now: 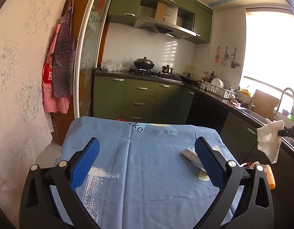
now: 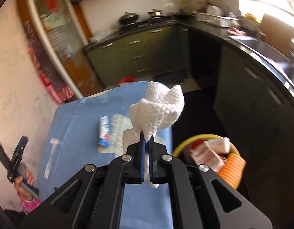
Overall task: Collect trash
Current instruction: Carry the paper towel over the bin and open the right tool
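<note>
right tool (image 2: pixel 146 142) clamped on paper towel (image 2: pixel 160 108)

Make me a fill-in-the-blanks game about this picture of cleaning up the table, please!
1. The right gripper is pinching a crumpled white ____.
2. The table is covered with a ____ cloth.
3. The left gripper has its jaws ____ with nothing between them.
4. The yellow basket beside the table already holds a red-and-white packet and something ____ and ribbed.

Missing words: paper towel; blue; open; orange
</note>
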Demonstrator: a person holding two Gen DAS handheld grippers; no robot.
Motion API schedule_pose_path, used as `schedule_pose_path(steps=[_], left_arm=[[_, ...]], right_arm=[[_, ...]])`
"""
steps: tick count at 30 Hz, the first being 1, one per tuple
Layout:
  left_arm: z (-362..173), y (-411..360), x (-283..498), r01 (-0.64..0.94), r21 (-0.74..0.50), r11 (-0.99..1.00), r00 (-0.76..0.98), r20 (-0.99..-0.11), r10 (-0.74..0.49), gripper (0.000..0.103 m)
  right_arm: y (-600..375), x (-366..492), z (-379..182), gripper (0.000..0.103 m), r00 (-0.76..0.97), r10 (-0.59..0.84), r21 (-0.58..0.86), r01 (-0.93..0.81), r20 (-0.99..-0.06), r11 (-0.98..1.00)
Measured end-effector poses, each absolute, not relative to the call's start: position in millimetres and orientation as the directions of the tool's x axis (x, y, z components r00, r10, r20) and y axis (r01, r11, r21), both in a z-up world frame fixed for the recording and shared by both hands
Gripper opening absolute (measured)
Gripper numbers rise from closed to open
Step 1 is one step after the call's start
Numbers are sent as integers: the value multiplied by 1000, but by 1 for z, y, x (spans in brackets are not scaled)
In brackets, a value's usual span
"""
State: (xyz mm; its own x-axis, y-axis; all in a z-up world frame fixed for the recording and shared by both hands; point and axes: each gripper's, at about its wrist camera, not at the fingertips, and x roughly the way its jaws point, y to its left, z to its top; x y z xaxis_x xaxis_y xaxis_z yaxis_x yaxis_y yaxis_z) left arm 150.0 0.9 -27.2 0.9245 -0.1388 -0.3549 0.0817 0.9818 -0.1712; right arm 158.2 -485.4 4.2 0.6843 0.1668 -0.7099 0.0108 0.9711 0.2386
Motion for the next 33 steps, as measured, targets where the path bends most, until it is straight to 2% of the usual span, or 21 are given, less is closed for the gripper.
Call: schedule_pose_path(steps=[12,13,17,22,27,33], left_arm=[[-20,-51,153,173,-101,980,905,-377,-199,98],[-20,-55,154,179,-97,979,903,-379,-203,98],[-18,-73,157,211,-84,974,892,-391,-227,98],[-20,-95,162,251,-52,967,873,-420,-249,98],[-25,-108,168,282,-46,958,842,-467,-270,98],[-27,-114,174,297,-53,953,824,-490,-284,98]], right_arm=[[-595,140,-81,6,615,106,354,297,-781,887],[-600,139,-89,7,600,97,348,319,-794,882],[-615,132,-111,31,552,46,294,371,-833,881],[-614,116,-110,43,556,22,269,366,-831,891],[-610,98,-97,46,600,12,272,345,-800,899],[-624,94,-105,46,593,10,288,376,-805,881]])
